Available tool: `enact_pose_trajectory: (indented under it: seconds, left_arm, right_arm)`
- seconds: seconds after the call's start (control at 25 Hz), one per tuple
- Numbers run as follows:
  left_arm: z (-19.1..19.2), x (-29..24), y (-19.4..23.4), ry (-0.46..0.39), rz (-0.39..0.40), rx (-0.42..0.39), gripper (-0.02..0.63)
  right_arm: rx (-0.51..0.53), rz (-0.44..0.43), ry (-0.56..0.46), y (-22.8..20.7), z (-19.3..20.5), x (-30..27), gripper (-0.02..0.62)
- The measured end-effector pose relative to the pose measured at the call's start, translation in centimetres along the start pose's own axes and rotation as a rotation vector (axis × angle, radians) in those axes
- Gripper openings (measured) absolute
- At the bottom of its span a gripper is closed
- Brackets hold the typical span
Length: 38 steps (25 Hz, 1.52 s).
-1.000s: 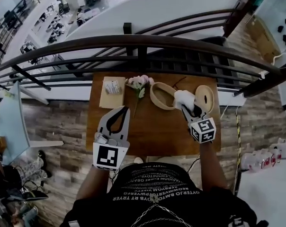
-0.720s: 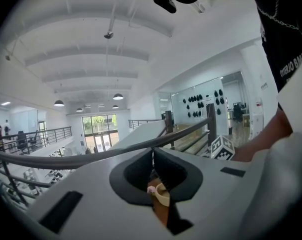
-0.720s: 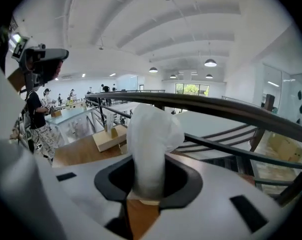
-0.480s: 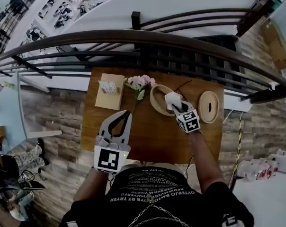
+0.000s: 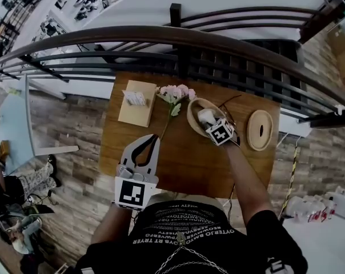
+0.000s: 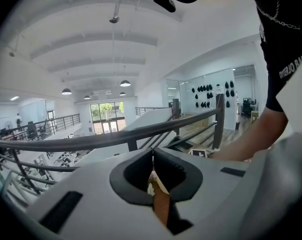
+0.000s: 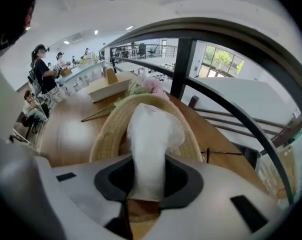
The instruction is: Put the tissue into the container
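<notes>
A crumpled white tissue sits pinched between the jaws of my right gripper, which is shut on it. The tissue hangs just over the opening of the oval woven container. In the head view the right gripper reaches over the container at the table's far middle, and the tissue shows inside its rim. My left gripper hovers over the table's near left, jaws together with nothing in them. In its own view the left gripper points up at the railing.
On the wooden table stand a tan tissue box at the far left and pink flowers beside the container. A round woven lid lies at the right. A dark railing runs beyond the table's far edge.
My right gripper has carried the tissue leftward and away from me, from near the lid to over the container. The left gripper has stayed put.
</notes>
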<state>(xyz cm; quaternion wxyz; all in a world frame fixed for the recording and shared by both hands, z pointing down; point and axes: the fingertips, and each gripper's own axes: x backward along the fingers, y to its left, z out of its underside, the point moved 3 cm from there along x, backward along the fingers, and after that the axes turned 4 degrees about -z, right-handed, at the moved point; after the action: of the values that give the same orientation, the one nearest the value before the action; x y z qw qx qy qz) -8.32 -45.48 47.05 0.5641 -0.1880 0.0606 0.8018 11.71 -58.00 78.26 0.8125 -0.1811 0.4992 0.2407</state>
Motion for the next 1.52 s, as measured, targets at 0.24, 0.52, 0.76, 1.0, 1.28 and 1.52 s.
enact_pose_trajectory:
  seconds: [0.24,0.52,0.76,1.0,1.28,1.52]
  left_arm:
    - [-0.5,1.7,-0.6,-0.013,0.002,-0.031,0.031]
    - [-2.1,5.9,-0.1,-0.069,-0.005,-0.038,0.031]
    - [-3.5,9.0,0.1,-0.166,0.013,-0.037,0.031]
    - [-4.7,12.9,1.2,-0.241,0.001,-0.039,0.031]
    - [-4.7,16.3,1.6,-0.278,0.009,-0.028,0.031]
    - [-4.3,18.5,1.0,-0.319,0.036,-0.039,0.031]
  right_arm:
    - [0.047,0.021,0.010,0.1,0.0,-0.3,0.246]
    - [-0.036,0.096,-0.148,1.7,0.8,7.1,0.327]
    - [-0.101,0.264,-0.423,4.5,0.6,18.6,0.175]
    - [-0.124,0.559,-0.742,9.6,1.2,33.6,0.015]
    - [-0.134,0.684,-0.897,16.4,3.7,43.8,0.014]
    - [-0.111,0.704,-0.940,20.0,3.6,46.2,0.014]
